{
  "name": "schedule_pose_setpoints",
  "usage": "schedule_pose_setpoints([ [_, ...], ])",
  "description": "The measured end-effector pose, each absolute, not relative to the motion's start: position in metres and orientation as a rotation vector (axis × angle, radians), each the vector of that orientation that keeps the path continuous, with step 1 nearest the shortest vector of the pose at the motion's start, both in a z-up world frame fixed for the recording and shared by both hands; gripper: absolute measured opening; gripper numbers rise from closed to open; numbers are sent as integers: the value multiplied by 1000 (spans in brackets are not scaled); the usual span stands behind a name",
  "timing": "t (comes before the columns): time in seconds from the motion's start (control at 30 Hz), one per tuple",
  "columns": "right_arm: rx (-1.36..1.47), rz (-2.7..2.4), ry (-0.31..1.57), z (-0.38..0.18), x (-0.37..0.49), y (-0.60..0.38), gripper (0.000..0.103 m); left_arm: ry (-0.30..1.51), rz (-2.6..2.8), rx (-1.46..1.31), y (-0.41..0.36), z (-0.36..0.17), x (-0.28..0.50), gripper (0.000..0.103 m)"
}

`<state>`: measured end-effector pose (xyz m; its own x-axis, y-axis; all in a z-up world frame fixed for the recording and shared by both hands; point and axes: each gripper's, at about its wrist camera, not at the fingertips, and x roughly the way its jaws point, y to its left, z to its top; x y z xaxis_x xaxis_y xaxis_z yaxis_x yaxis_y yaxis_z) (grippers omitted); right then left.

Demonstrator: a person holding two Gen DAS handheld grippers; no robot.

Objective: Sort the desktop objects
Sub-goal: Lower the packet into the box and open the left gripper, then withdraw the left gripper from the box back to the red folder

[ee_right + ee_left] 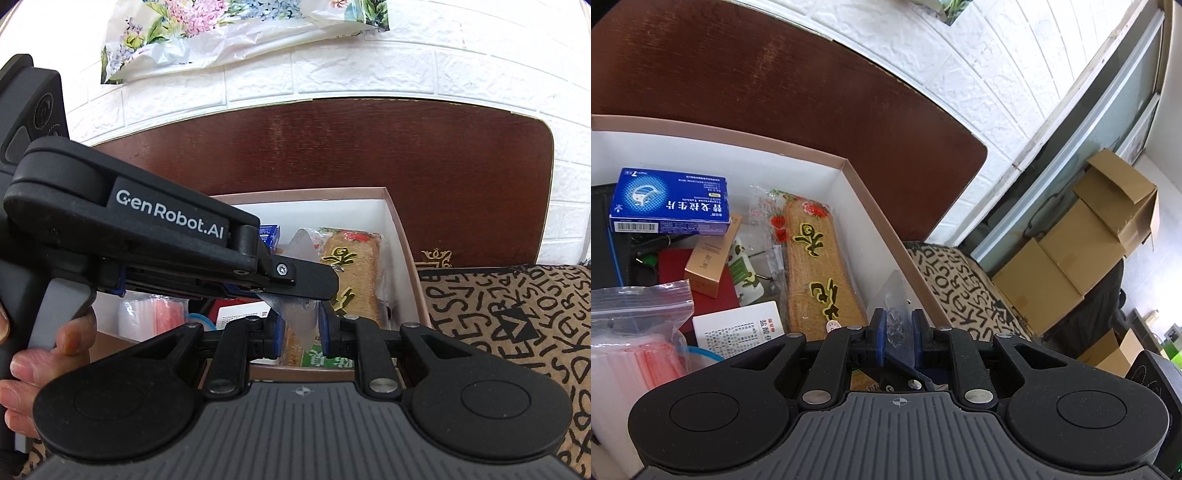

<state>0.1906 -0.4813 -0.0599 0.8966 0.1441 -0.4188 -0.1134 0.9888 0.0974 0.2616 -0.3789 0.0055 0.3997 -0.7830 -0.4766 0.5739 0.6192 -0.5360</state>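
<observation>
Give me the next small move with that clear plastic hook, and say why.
Probably draw the left gripper back off the clear plastic hook. Its jaws stand apart with the hook loose between them, while the right gripper is closed on the same hook above the open box. The right one could then lower it in alone.

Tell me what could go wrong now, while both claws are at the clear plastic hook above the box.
The left claw has its pads off the clear plastic hook, so only the right claw holds it; a slip drops it.
The pink box below is crowded; the transparent hook could get lost among the packets.
</observation>
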Motion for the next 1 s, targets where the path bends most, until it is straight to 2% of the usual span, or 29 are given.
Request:
schedule_pose_setpoints([
  [0.07,50,127,442,-61,191,-480,24,759,-870,-317,-377,7,260,43],
  [0.13,20,116,433,-61,190,-477,30,733,-860,-336,-371,11,256,90],
  [0.17,7,113,424,-61,189,-476,44,716,-846,-349,-368,13,253,96],
  [0.2,-1,106,408,-60,187,-476,63,692,-829,-360,-364,14,250,101],
  [0.27,-15,89,372,-58,182,-474,74,668,-819,-362,-358,18,245,103],
  [0.33,-19,84,354,-55,179,-474,77,676,-815,-370,-353,20,244,103],
  [0.4,-13,83,344,-54,176,-474,90,696,-806,-378,-349,20,243,103],
  [0.5,-22,81,339,-53,172,-470,101,711,-793,-376,-344,21,239,103],
  [1.0,10,77,403,-49,159,-460,103,733,-759,-363,-328,23,220,103],
])
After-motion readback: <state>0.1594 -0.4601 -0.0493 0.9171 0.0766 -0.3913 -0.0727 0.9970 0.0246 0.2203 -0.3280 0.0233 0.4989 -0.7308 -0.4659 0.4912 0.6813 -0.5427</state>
